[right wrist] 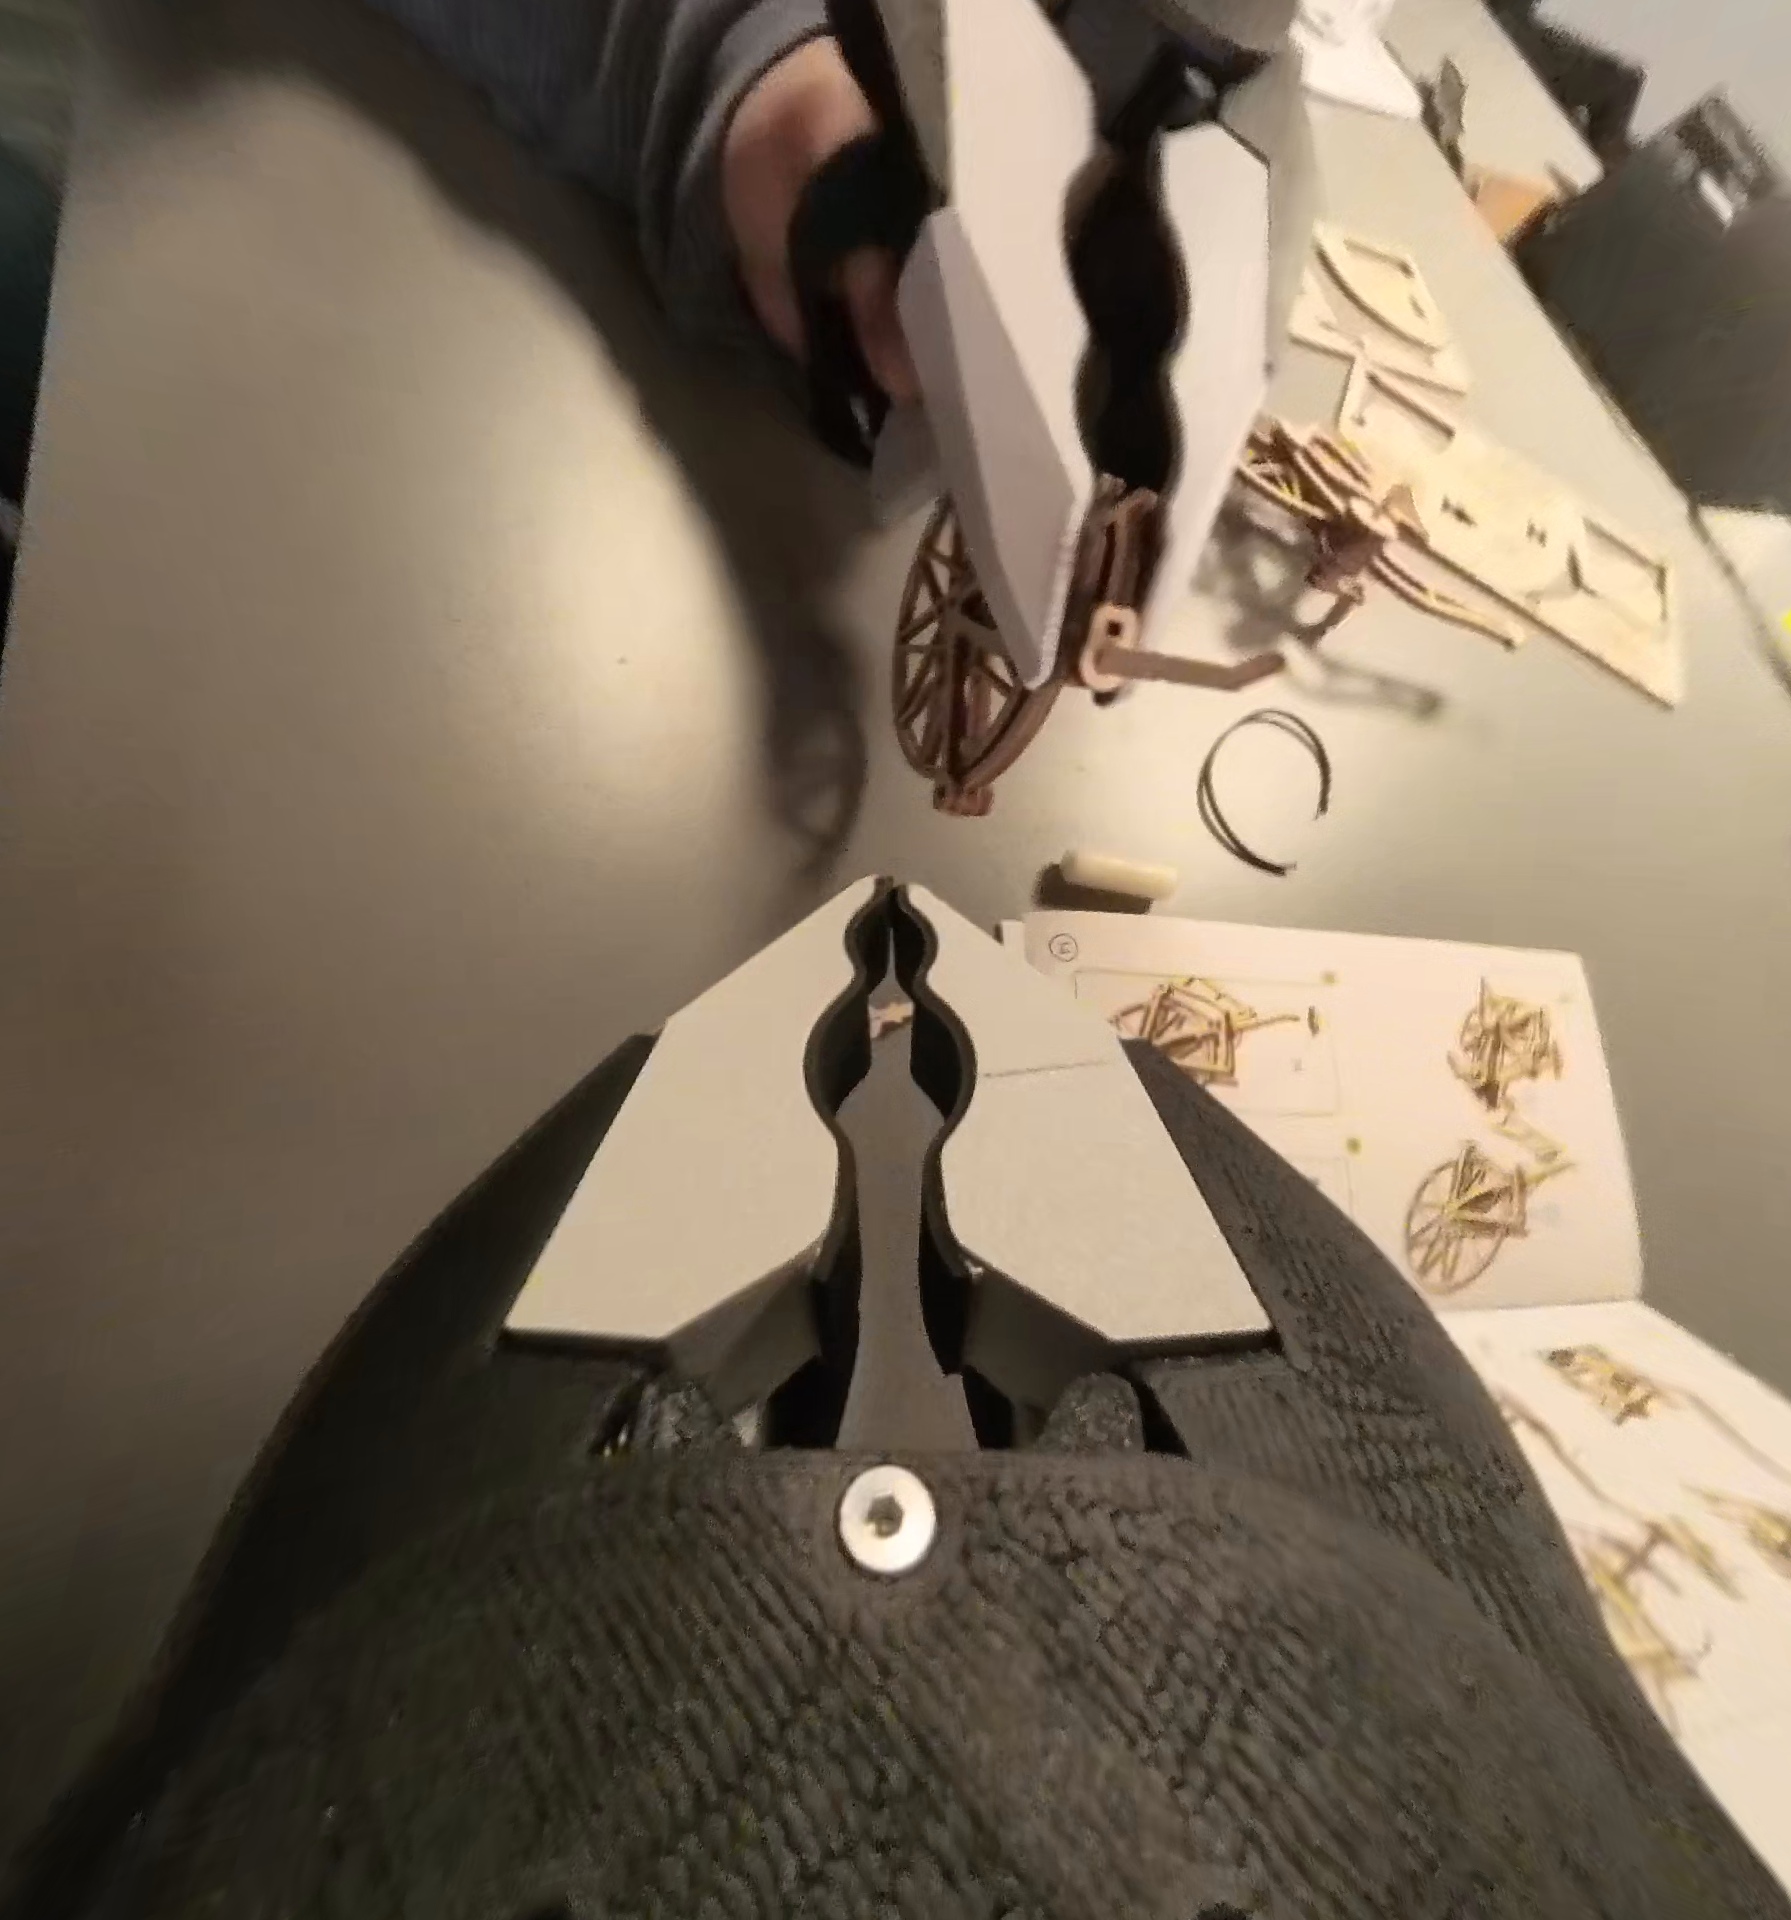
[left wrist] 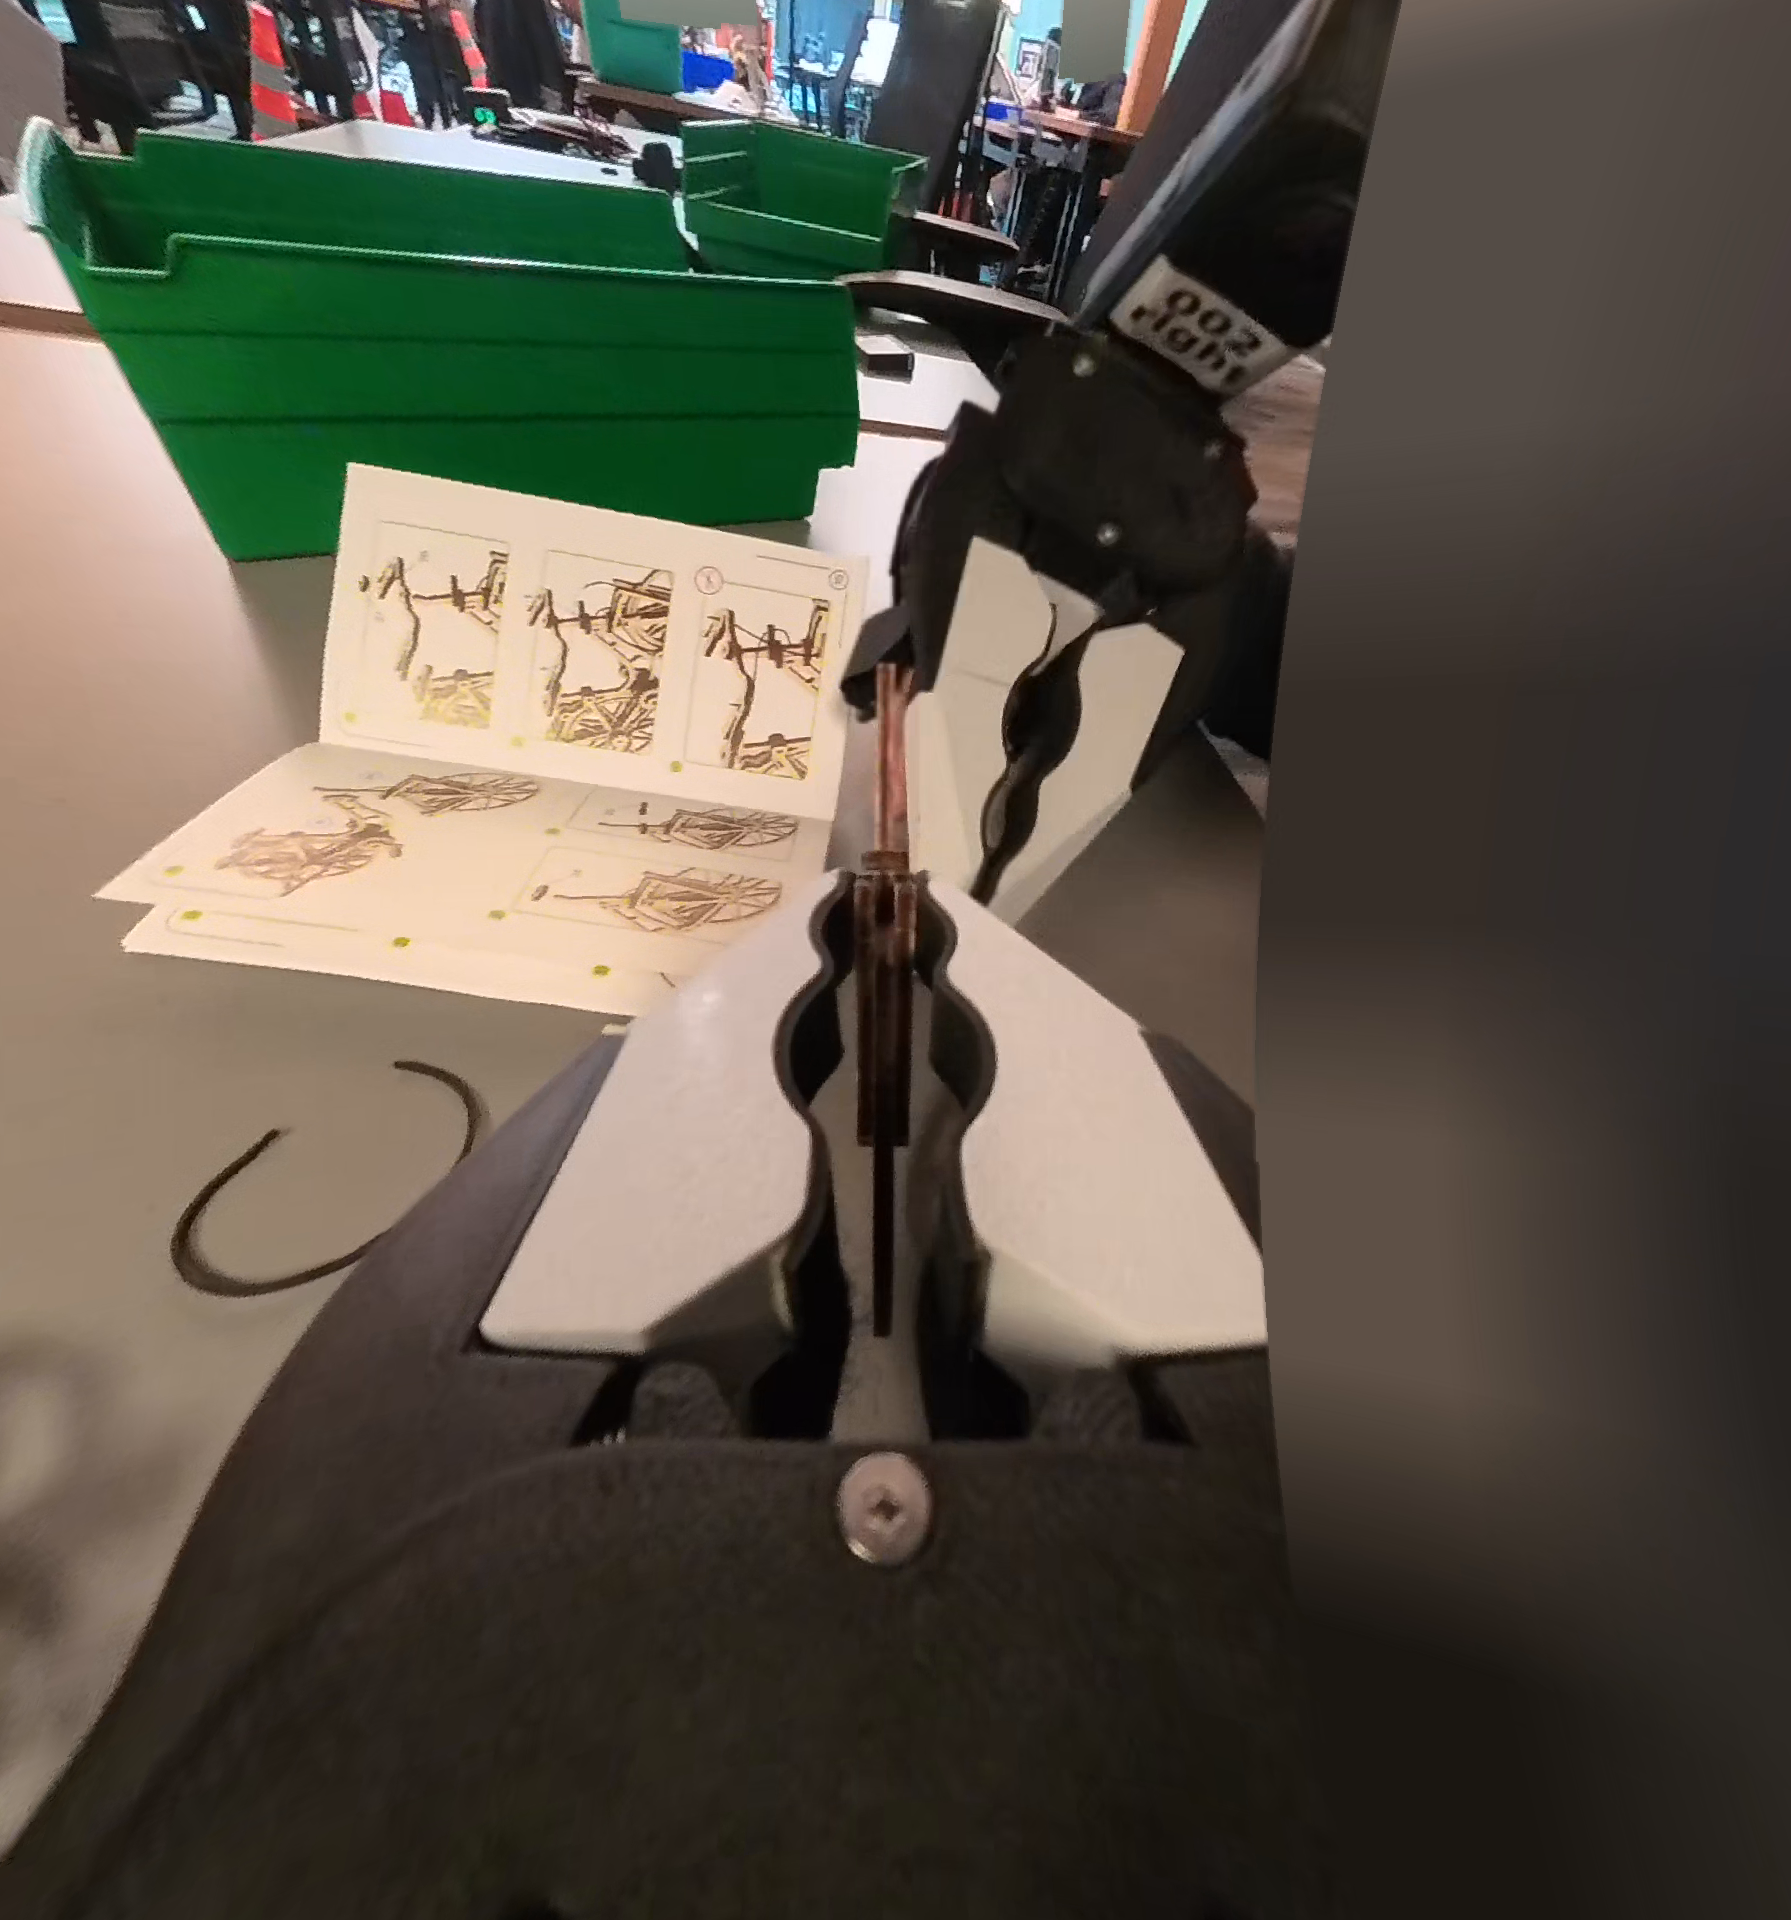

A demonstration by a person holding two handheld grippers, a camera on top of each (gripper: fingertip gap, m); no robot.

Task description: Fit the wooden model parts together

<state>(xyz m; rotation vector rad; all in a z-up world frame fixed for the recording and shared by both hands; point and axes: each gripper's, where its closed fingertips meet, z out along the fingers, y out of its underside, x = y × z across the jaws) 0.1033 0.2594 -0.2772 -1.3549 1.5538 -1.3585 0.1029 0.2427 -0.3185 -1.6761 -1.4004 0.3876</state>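
My left gripper (left wrist: 883,883) is shut on a dark brown wooden wheel assembly (left wrist: 883,1023), seen edge-on between the pads. A thin wooden rod (left wrist: 893,758) sticks out of it forward. In the right wrist view the left gripper (right wrist: 1104,623) holds this spoked wheel (right wrist: 958,655) above the table, its arm (right wrist: 1192,665) pointing right. My right gripper (right wrist: 886,891) is shut with nothing between its tips, a short way in front of the wheel. It also shows in the left wrist view (left wrist: 986,883), pointing down beside the rod.
An open instruction booklet (left wrist: 579,727) lies on the grey table (left wrist: 91,727), with stacked green bins (left wrist: 475,353) behind it. A black cord loop (right wrist: 1265,790), a small white piece (right wrist: 1109,878) and pale wooden part sheets (right wrist: 1390,343) lie near. A person's hand (right wrist: 818,239) holds the left gripper. Some 5 cm of space lies between my two pairs of fingers. From the right gripper's tips to the small white piece (right wrist: 1109,878) is close to 6 cm.
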